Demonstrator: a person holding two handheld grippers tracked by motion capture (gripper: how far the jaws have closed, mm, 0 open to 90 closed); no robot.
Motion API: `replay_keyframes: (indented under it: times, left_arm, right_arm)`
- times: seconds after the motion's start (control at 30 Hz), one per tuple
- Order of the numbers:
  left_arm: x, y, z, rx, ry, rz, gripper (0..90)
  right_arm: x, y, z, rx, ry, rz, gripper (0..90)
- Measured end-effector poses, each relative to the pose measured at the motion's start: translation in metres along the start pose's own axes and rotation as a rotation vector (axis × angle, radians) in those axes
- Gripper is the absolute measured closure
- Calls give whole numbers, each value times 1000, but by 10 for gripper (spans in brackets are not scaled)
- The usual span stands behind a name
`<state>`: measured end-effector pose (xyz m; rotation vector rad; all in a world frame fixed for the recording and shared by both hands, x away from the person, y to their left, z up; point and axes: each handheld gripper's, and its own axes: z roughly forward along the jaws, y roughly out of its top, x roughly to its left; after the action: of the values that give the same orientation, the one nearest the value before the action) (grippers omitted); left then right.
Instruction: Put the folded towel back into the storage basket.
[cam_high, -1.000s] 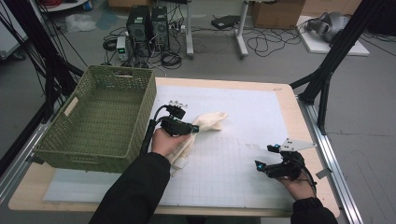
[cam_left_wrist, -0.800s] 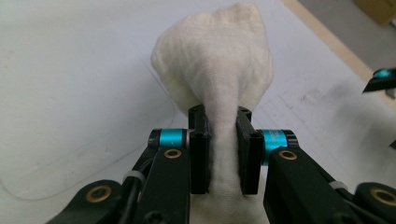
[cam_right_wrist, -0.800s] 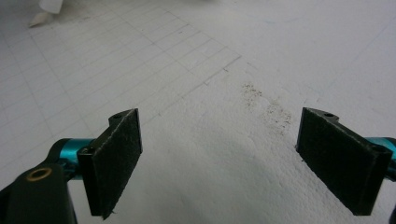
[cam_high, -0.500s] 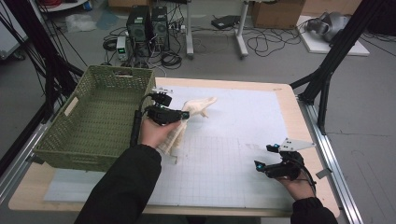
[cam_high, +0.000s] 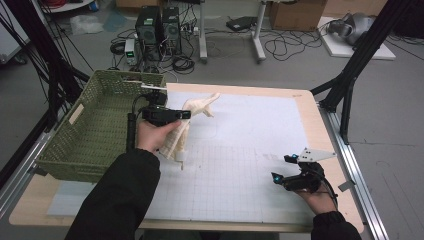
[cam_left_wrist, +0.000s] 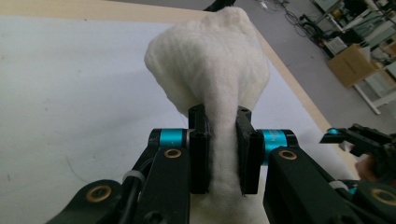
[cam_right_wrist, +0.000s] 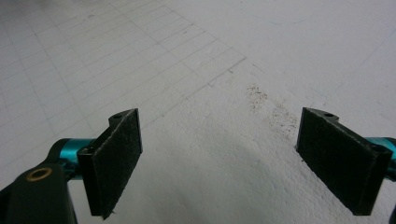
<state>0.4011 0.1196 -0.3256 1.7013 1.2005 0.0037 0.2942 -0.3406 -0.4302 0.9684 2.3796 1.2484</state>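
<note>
Left gripper (cam_left_wrist: 223, 154) pinches fluffy cream cloth (cam_left_wrist: 210, 70), bunched.

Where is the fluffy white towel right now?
In the high view, the white towel hangs pinched in the left tool, lifted beside the green basket at the table's left.

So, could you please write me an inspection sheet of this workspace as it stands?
Surface: wooden table under a white gridded mat; small brown specks on it.
Job's things: cream cloth, lifted off the mat; green woven basket at the table's left.
Clutter: nothing seen.
Grippers: left gripper shut on the cloth; right gripper open, low over the mat.
Cables: black cable trailing from the left gripper.
Surroundings: computer towers, cardboard boxes, floor cables.
</note>
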Motion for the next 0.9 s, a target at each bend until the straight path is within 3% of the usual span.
replay_keyframes:
  times: [0.17,0.4,0.5,0.63,0.9]
  left_arm:
    - [5,6,-9,11,-74,-41,785]
    - [16,10,-26,4,-123,-47,785]
    - [24,11,-36,-19,-130,-82,785]
    - [32,12,-48,-37,-124,-99,785]
    - [49,13,-68,-75,-65,-135,785]
  right_arm:
    - [0,0,1,1,1,-7,136]
    - [-1,0,2,3,5,-12,136]
    - [0,0,3,10,4,-13,136]
    - [0,0,5,17,5,-16,136]
    - [0,0,7,26,4,-13,136]
